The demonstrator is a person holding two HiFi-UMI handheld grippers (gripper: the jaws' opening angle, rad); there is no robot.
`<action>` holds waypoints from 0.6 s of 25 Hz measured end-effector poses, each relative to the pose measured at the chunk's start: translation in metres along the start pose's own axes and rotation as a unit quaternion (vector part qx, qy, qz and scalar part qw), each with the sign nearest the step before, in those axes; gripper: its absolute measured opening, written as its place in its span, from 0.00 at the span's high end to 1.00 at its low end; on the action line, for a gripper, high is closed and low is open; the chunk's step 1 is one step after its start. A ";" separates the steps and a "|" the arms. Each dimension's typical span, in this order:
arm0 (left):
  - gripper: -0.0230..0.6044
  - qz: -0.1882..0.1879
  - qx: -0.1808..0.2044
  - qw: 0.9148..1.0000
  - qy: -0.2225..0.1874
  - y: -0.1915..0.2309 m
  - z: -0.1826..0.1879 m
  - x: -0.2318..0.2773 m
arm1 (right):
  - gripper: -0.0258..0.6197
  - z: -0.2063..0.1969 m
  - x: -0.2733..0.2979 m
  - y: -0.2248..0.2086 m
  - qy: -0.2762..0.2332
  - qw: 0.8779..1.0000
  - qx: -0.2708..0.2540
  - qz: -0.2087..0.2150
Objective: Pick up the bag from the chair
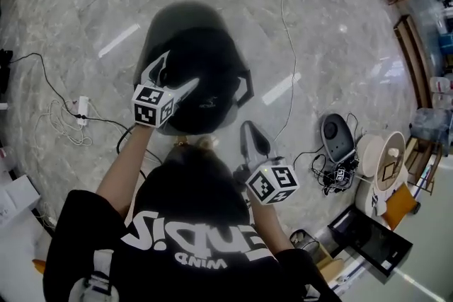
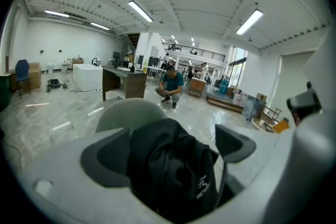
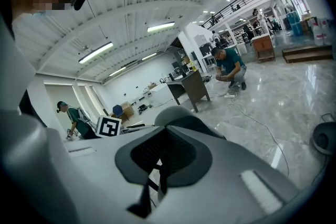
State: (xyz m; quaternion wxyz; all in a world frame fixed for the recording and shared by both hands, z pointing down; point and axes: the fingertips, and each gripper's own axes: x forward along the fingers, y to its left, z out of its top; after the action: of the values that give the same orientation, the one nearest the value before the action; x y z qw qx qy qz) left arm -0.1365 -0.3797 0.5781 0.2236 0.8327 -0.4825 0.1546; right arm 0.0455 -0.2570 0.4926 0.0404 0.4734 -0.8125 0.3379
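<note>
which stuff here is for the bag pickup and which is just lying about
For the job: bag, chair, left tool.
Lying about: power strip, cable, black case.

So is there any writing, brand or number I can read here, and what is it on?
"WIND": white print on the person's black T-shirt, upside down in the head view; the larger letters beside it are creased and not readable for certain.
On the black bag: a white emblem with a tiny word beneath, too blurred to read.
On the marker cubes: black-and-white square patterns only, no letters or numbers.
</note>
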 end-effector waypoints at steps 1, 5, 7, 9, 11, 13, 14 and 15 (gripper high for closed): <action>0.16 0.001 0.004 1.000 0.007 0.005 -0.005 0.008 | 0.96 -0.001 0.002 -0.001 0.002 1.000 0.000 0.000; 0.16 0.001 0.017 0.999 0.035 0.021 -0.025 0.046 | 0.96 -0.008 0.003 -0.011 0.014 1.000 0.007 -0.010; 0.16 0.004 0.021 0.999 0.048 0.033 -0.035 0.062 | 0.96 -0.012 0.003 -0.015 0.018 1.000 0.015 -0.018; 0.16 0.011 0.020 0.998 0.060 0.045 -0.046 0.076 | 0.96 -0.017 0.003 -0.021 0.021 0.999 0.024 -0.029; 0.16 0.017 0.019 0.997 0.074 0.056 -0.056 0.090 | 0.96 -0.021 0.003 -0.027 0.025 0.999 0.028 -0.038; 0.16 0.018 0.019 0.996 0.086 0.061 -0.063 0.104 | 0.96 -0.024 0.004 -0.033 0.030 0.998 0.031 -0.046; 0.16 0.020 0.019 0.996 0.090 0.063 -0.066 0.110 | 0.96 -0.025 0.004 -0.036 0.032 0.998 0.033 -0.049; 0.16 0.021 0.020 0.995 0.095 0.065 -0.069 0.115 | 0.96 -0.026 0.004 -0.039 0.034 0.997 0.035 -0.053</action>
State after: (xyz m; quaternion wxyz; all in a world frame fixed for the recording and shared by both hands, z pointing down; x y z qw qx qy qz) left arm -0.1402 -0.4570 0.7060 0.2480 0.8082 -0.4735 0.2472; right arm 0.0678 -0.2575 0.5342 0.0689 0.5050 -0.7720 0.3798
